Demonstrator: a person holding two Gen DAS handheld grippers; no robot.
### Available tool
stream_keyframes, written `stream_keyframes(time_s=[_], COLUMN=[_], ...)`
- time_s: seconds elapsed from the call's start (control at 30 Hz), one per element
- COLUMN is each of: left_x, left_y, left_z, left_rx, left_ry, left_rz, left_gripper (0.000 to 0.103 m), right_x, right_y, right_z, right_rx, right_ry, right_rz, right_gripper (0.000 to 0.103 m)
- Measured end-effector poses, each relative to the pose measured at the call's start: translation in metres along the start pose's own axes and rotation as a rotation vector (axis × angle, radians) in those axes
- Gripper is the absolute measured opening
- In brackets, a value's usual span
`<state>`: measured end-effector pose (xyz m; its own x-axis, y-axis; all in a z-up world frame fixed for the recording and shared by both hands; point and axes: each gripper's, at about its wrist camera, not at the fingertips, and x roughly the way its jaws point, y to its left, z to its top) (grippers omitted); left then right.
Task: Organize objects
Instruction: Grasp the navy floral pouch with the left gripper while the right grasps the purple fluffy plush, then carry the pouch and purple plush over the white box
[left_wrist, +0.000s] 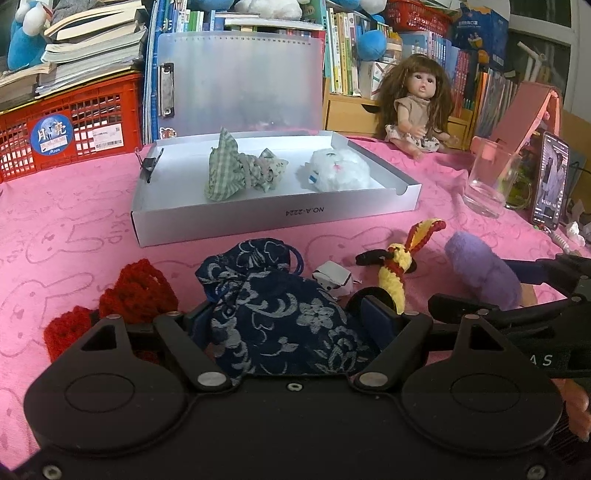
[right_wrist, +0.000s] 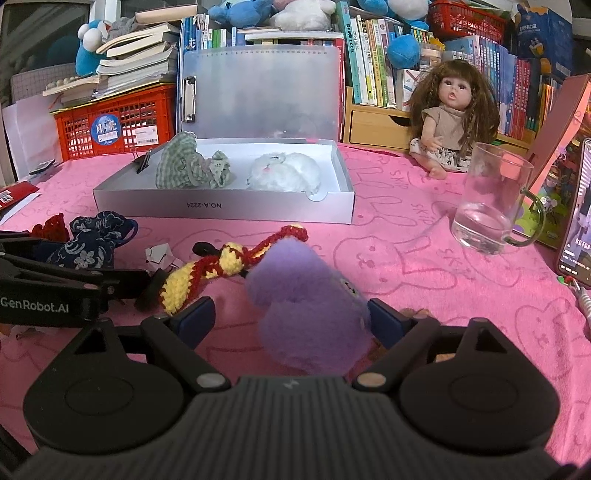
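Straddling blue floral pouch (left_wrist: 280, 314), left gripper (left_wrist: 291, 325) jaws spread, not yet clamped. Right gripper (right_wrist: 291, 321) jaws wide around purple plush (right_wrist: 306, 317) on desk. Next: close, lift, carry to white box (left_wrist: 258, 221).

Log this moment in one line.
left hand-held gripper: around blue pouch, grip unclear | right hand-held gripper: open around purple plush

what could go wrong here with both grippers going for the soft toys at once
1. The purple plush sits off-centre between the right gripper fingers and may slip out when lifted.
2. The glass holds some water beside the box; a wide swing could knock it over.
3. The left gripper could snag the blue pouch cord.
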<state>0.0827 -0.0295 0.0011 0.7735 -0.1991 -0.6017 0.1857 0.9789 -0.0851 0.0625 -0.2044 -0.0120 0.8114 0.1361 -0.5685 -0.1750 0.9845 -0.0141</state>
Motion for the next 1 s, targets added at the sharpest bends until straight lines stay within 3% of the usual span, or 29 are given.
stream_keyframes(time_s=[0.23,0.5,1.0], left_x=[0.000,-0.011,-0.030], left_y=[0.001,-0.001,0.000], left_z=[0.000,-0.001,0.006], left_rx=[-0.019,0.002,0.013], left_ry=[-0.011,-0.055,-0.111], left_rz=[0.005,0.028,0.022], left_gripper=[0.072,0.047,0.043], right_x=[0.000,-0.004,-0.019], right_y=[-0.002,-0.009,-0.016], right_z=[-0.001,0.000,0.003], right_rx=[0.016,0.061,0.110], right_ry=[-0.004,-0.020,-0.082], right_rz=[-0.008,-0.044,-0.056], right_gripper=[0.087,0.060,0.046])
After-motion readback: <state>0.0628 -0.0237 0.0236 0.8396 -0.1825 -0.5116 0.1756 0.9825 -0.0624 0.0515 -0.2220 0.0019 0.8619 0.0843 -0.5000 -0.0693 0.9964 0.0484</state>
